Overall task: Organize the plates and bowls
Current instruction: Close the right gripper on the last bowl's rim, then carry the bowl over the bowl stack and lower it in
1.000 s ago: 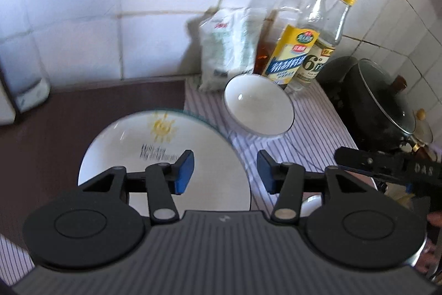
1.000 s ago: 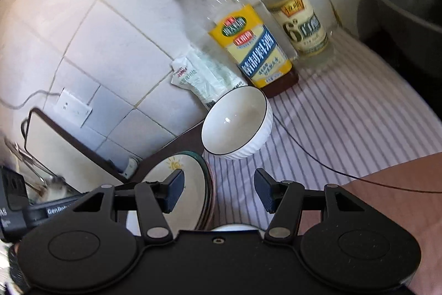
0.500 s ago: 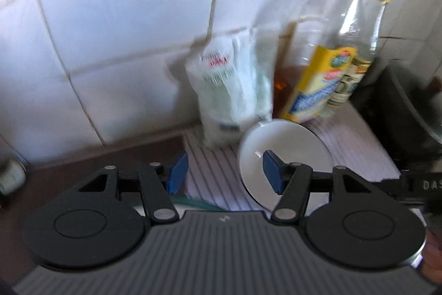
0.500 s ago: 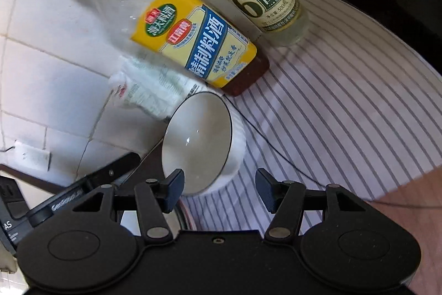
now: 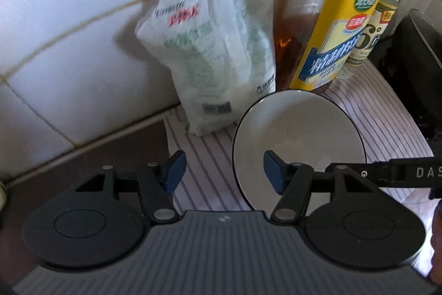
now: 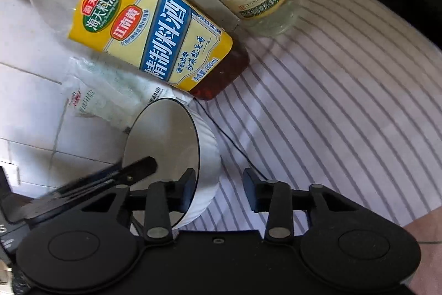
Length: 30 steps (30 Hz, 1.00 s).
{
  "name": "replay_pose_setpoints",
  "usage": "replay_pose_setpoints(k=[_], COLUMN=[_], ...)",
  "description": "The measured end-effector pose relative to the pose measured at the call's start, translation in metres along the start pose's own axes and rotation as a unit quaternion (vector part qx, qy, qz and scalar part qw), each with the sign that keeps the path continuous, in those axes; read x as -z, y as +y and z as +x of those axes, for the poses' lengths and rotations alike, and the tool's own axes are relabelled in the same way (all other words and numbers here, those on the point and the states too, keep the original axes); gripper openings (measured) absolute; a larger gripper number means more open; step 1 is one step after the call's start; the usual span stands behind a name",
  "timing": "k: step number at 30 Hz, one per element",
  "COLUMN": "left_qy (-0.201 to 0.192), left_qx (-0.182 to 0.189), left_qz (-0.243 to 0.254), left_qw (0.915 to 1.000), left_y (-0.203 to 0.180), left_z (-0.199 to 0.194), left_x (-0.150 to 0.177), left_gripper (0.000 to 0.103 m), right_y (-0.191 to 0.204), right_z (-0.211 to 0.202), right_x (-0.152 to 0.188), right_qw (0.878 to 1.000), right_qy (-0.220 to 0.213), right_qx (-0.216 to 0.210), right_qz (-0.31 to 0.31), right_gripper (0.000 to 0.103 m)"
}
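while the left gripper [image 5: 222, 169] gapes astride the white bowl's [image 5: 298, 134] nine o'clock rim, the right gripper [image 6: 218, 185], just narrowing, straddles its ribbed wall without pressing.

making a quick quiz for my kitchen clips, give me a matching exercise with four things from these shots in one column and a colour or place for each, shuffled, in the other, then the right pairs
Things:
1. bowl
2. cooking wine bottle
3. plastic bag
4. cloth

Descriptions:
A. leans on the tiled wall, white with green and red print
B. yellow and blue label, brown liquid at the bottom
C. pale with thin dark stripes, spread under the bottles
D. white with a thin dark rim, empty, ribbed outside

Pairs: 1-D, 2-B, 3-A, 4-C
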<state>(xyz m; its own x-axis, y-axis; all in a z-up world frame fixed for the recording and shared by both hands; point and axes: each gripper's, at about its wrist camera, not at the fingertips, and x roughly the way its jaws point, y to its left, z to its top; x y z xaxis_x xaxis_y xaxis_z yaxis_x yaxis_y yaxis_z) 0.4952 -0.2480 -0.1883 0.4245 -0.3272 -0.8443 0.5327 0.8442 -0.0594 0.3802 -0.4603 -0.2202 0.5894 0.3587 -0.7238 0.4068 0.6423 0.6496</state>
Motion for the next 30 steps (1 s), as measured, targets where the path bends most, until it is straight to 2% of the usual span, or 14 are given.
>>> replay_pose_setpoints(k=[1,2,4,8,12,15,20,30], left_qy=[0.005,0.011,0.039,0.05,0.042,0.037,0.021,0.007], left_qx=[0.005,0.01,0.034,0.039,0.062,0.058,0.03,0.041], left_qz=[-0.004,-0.007,-0.031,-0.054,-0.063,-0.068,-0.038,-0.001], left_qw=[1.0,0.9999,0.9982,0.9966,0.9952,0.9953,0.9986,0.9991], left_y=[0.001,0.003,0.005,0.002,0.002,-0.005,-0.024,-0.049], left_z=[0.001,0.003,0.005,-0.007,-0.035,-0.064,-0.11,-0.183], left_x=[0.001,0.003,0.005,0.007,0.007,0.01,0.025,0.058], left_gripper=[0.03,0.018,0.008,0.008,0.009,0.009,0.009,0.01], right_y=[-0.001,-0.002,0.002,0.009,0.011,0.016,0.031,0.047], right_z=[0.0,0.0,0.0,-0.007,-0.026,-0.047,-0.082,-0.149], right_x=[0.001,0.001,0.003,0.008,0.013,0.021,0.041,0.086], right_qw=[1.0,1.0,1.0,1.0,1.0,1.0,0.999,0.997], right_qy=[0.0,-0.001,-0.004,-0.004,-0.007,-0.011,-0.021,-0.027], right_qx=[-0.008,-0.014,-0.015,0.006,-0.011,-0.028,-0.04,-0.061], right_qz=[0.002,0.003,-0.008,-0.006,-0.002,-0.006,-0.017,-0.035], right_gripper=[0.025,0.021,0.021,0.02,0.02,0.02,0.02,0.02])
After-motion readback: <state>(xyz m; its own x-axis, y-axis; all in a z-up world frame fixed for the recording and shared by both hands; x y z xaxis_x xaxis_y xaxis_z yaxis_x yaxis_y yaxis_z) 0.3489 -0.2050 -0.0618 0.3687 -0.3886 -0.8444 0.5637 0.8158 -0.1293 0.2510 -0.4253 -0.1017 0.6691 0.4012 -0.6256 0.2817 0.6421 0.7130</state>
